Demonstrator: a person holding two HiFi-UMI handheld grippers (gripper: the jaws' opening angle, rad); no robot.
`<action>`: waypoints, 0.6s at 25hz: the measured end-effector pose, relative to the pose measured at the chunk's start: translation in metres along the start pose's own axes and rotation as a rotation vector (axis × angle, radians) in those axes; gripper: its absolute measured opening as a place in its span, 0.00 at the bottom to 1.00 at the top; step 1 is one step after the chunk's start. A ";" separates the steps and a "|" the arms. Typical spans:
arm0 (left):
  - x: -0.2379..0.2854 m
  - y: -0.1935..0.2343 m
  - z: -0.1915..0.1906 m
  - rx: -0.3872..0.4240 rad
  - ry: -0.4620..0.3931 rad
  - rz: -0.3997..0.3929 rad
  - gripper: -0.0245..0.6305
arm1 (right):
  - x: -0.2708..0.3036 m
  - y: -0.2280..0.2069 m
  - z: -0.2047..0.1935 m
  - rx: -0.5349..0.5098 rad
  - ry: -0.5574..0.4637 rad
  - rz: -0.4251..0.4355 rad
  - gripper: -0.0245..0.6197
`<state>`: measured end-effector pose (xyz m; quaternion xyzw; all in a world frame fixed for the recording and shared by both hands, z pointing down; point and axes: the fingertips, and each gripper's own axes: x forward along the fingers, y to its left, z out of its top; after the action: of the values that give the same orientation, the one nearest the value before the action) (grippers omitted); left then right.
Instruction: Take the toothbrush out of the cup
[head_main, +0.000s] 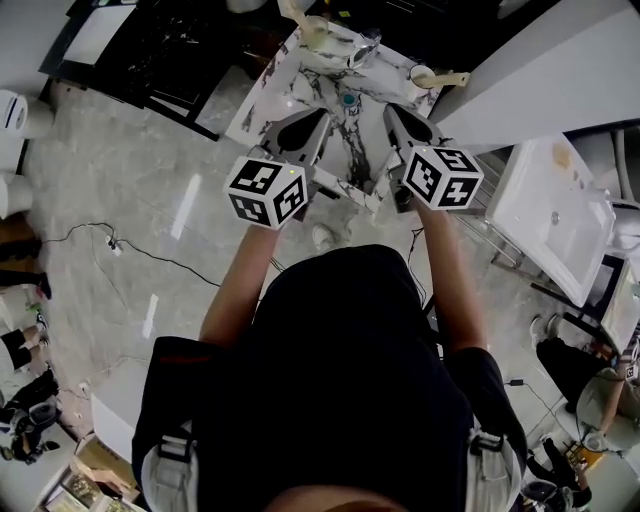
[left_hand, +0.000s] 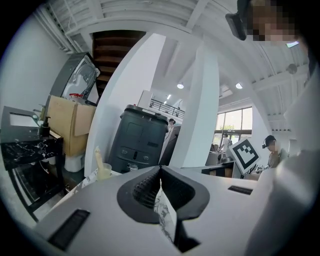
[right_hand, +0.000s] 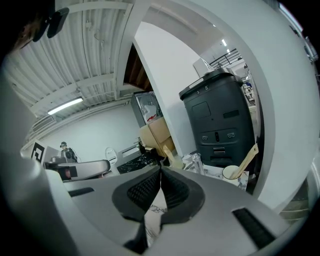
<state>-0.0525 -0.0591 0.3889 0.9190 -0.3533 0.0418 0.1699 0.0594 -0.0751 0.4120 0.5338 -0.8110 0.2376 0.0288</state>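
Observation:
A marble-topped table (head_main: 300, 85) stands in front of me with two pale cups on it. The left cup (head_main: 315, 33) (left_hand: 102, 171) holds a cream toothbrush (left_hand: 98, 156). In the right cup (head_main: 425, 77) (right_hand: 231, 172) a second toothbrush (head_main: 452, 78) (right_hand: 248, 159) leans to the right. My left gripper (head_main: 318, 118) (left_hand: 160, 170) hovers over the table's near left part, jaws shut and empty. My right gripper (head_main: 396, 110) (right_hand: 160, 170) hovers at the near right, short of the right cup, its jaws also shut with nothing between them.
A clear glass (head_main: 362, 47) (right_hand: 196, 162) stands between the cups, and a small blue thing (head_main: 348, 99) lies mid-table. A dark grey bin (left_hand: 140, 140) and a white slanted column (right_hand: 175, 75) rise behind the table. A white basin (head_main: 555, 215) sits to the right, black furniture (head_main: 170, 45) to the far left.

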 end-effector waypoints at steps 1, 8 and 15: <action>0.005 0.000 -0.001 -0.002 0.007 0.001 0.06 | 0.000 -0.006 0.000 0.003 0.002 -0.004 0.09; 0.046 -0.005 -0.005 -0.019 0.029 -0.008 0.06 | -0.002 -0.047 0.000 0.011 0.029 -0.031 0.09; 0.083 -0.007 -0.012 -0.041 0.051 -0.012 0.06 | 0.000 -0.086 0.003 0.036 0.042 -0.063 0.09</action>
<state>0.0148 -0.1028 0.4144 0.9161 -0.3441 0.0569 0.1979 0.1358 -0.1039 0.4401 0.5544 -0.7887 0.2622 0.0436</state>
